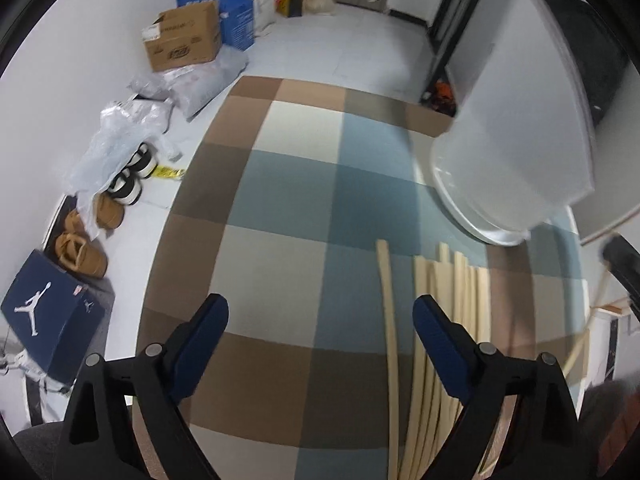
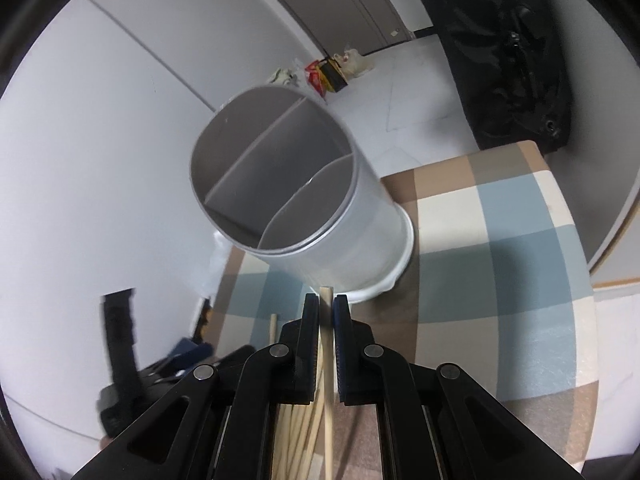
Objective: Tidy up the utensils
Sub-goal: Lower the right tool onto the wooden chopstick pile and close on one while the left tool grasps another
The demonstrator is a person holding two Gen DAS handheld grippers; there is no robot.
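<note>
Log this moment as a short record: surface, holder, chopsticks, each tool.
surface: checked cloth
holder: grey cylinder with divided compartments, all empty, upright on the cloth
chopsticks: loose pile lying on the cloth, near the holder
left tool: open, nothing between its fingers, above the cloth beside the pile
right tool: shut on one chopstick, tip toward the holder

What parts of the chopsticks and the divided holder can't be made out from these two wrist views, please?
- Held chopstick, right wrist view: lower end cut off by the bottom edge; middle hidden between the right gripper's pads.
- Loose chopsticks, left wrist view: near ends hidden behind the left gripper and bottom edge.
- Utensil holder: compartment floors out of sight; in the left wrist view it is blurred, its opening unseen.
</note>
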